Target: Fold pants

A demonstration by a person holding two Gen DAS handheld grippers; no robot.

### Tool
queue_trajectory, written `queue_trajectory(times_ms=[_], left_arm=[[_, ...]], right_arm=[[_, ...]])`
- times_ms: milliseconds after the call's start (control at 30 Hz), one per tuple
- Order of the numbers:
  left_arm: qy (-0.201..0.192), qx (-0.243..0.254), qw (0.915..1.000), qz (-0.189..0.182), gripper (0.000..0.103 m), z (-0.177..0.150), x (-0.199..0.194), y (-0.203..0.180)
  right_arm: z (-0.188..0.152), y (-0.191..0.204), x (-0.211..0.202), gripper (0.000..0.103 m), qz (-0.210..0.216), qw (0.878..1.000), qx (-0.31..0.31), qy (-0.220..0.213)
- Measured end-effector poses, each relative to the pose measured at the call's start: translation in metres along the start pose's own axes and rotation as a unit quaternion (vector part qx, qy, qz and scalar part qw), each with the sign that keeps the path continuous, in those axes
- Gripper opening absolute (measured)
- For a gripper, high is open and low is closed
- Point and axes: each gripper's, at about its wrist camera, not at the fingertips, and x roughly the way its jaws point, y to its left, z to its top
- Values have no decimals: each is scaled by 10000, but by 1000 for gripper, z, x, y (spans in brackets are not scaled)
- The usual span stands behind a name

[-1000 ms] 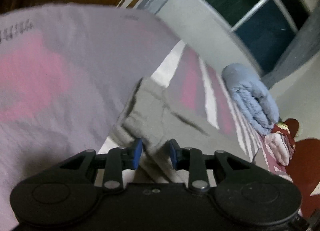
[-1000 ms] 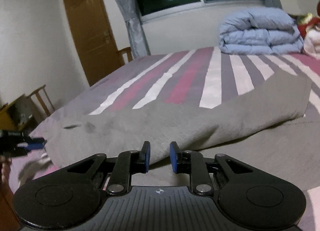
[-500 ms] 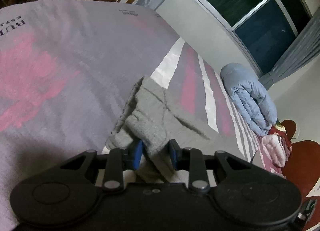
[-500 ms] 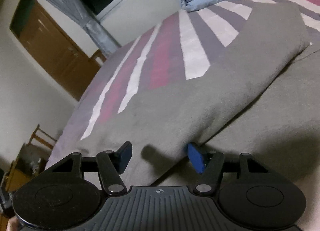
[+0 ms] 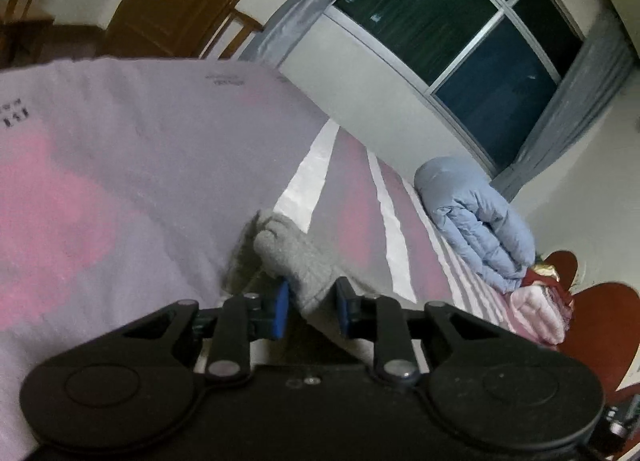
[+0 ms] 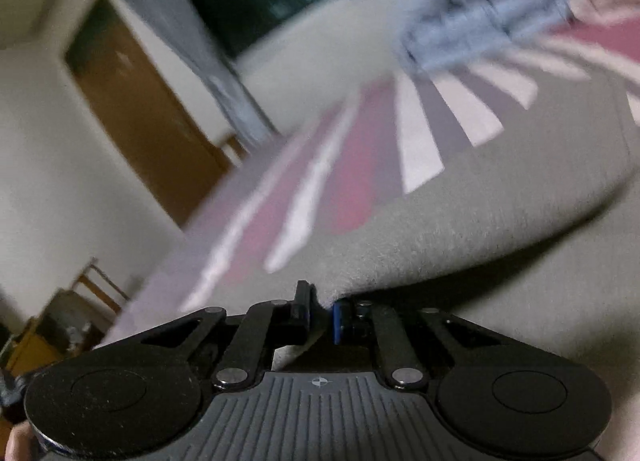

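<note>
The left gripper (image 5: 309, 311) is held low over the bed (image 5: 120, 165), tilted so the room leans to one side, and its blue fingers (image 5: 279, 311) clasp a bunched grey end of the pants (image 5: 298, 261), cloth filling the gap between them. The right gripper (image 6: 320, 315) is rolled over as well, its view smeared by motion; its jaws are drawn nearly together and pinch the near edge of the pants (image 6: 460, 229) at a folded rim. The pants lie on the striped bedspread (image 6: 360, 165), a broad grey band whose long axis, in the right wrist view, runs from the gripper away to the right and up across the bed; in the left wrist view the gathered end points away from the gripper toward the window (image 5: 452, 33). A folded blue quilt (image 5: 476, 221) sits at the far side of the bed below the window, with pink bedding (image 5: 536, 313) beside it. A brown door (image 6: 144, 113) stands in the wall to the left.
</note>
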Motion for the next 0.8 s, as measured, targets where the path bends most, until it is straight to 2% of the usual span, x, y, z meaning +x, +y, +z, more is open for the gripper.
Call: queue_trajectory(times_ms=[33, 67, 100, 133, 167, 267, 300, 400, 533, 600, 633, 700, 800], left_arm=[[230, -35, 9995, 193, 14, -4, 7, 5], [463, -92, 9982, 369, 14, -10, 14, 11], [538, -72, 9976, 421, 14, -15, 16, 14], [522, -27, 9978, 404, 14, -18, 14, 14], [502, -35, 9980, 395, 14, -20, 11, 13], [525, 31, 9976, 449, 17, -21, 5, 10], [515, 61, 9974, 510, 22, -21, 2, 8], [354, 203, 9948, 933, 25, -22, -17, -3], [157, 591, 9914, 1154, 28, -31, -32, -39], [176, 789, 9892, 1226, 35, -40, -26, -63], [179, 919, 9877, 1256, 44, -47, -20, -78], [213, 1220, 9843, 1261, 56, -60, -7, -105], [520, 1528, 9817, 1007, 52, -80, 18, -140]], right_arm=[[-9, -2, 3, 11, -37, 9999, -150, 72], [-20, -7, 14, 11, -189, 9988, -199, 409], [-33, -21, 30, 11, -472, 9947, -23, 915], [-42, -33, 34, 11, -448, 9931, 247, 1059], [-45, -41, 28, 11, -328, 9940, 455, 934], [-50, -38, 15, 11, -395, 9950, 346, 844], [-51, -37, 7, 13, -391, 9955, 316, 800], [-50, -32, -19, 15, -448, 9973, 72, 576], [-28, -31, -39, 15, -637, 9976, -77, 265], [-24, -31, -46, 15, -716, 9971, -137, 195], [-20, -26, -45, 15, -759, 9968, -187, 194], [-15, -18, -45, 15, -775, 9964, -273, 188], [-11, -11, -39, 15, -725, 9964, -369, 229]])
